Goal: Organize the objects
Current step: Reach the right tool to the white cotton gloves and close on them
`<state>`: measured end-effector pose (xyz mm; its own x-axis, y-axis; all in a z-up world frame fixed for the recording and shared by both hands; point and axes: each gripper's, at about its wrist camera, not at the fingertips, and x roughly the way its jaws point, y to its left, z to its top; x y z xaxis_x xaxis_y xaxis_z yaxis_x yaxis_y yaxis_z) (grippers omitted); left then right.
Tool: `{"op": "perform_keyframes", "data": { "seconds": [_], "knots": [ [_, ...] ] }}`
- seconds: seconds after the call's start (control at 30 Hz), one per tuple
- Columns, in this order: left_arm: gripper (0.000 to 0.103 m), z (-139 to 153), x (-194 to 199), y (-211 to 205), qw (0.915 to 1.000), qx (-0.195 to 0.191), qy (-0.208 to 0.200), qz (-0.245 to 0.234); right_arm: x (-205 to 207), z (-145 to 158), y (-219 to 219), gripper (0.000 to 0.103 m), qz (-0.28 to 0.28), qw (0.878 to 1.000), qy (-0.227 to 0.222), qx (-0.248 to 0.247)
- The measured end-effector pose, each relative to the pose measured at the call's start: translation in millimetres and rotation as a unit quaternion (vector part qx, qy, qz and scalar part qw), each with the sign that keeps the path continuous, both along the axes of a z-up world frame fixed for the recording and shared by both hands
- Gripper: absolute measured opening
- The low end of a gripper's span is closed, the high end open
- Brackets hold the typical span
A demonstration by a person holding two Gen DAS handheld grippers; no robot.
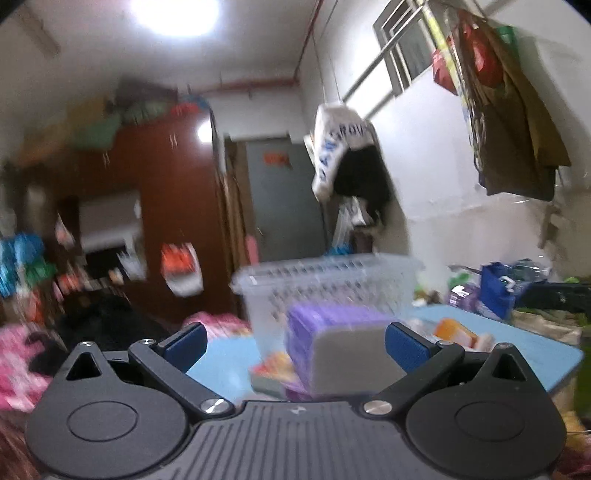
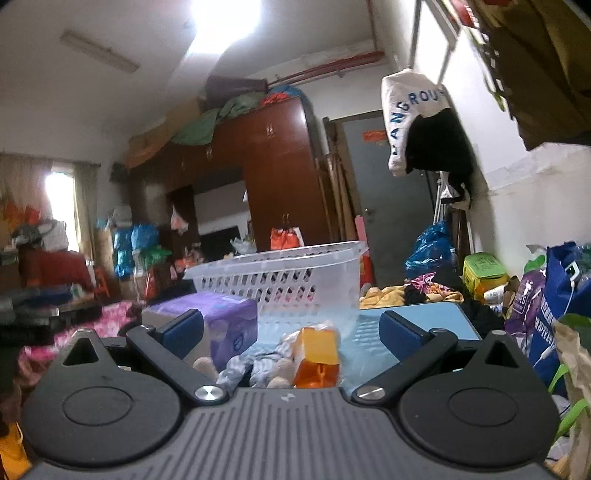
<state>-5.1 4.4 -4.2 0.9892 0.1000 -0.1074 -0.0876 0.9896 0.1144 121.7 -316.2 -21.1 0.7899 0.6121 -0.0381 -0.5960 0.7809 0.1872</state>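
Purple tissue pack [image 1: 332,343], clear basket [image 1: 325,280], blue table [image 1: 532,350]

- White walls [image 2: 524,177] and ceiling, one bright ceiling light [image 2: 225,18].
- A tall brown wardrobe [image 2: 280,170] stood beside a grey door [image 2: 388,192].
- A curtained window [image 2: 61,199] glowed at far left.

The left gripper [image 1: 295,345] and the right gripper [image 2: 291,334] both point level and forward with jaws spread wide, seemingly holding nothing, though the left view is blurred.
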Motion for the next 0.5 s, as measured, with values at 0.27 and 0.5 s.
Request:
{"op": "perform_keyframes", "data": {
  "seconds": [0.27, 0.5],
  "knots": [
    [0.1, -15.6, 8.5, -31.1, 0.9988, 0.012, 0.007, -0.046, -4.7, -9.8, 4.0, 0.097, 0.012, 0.999, -0.007, -0.034],
    [0.08, -39.5, 34.1, -52.0, 0.9954, 0.007, 0.055, -0.078, 9.7, -25.6, 15.0, 0.07, 0.041, 0.997, 0.03, -0.057]
  ]
}}
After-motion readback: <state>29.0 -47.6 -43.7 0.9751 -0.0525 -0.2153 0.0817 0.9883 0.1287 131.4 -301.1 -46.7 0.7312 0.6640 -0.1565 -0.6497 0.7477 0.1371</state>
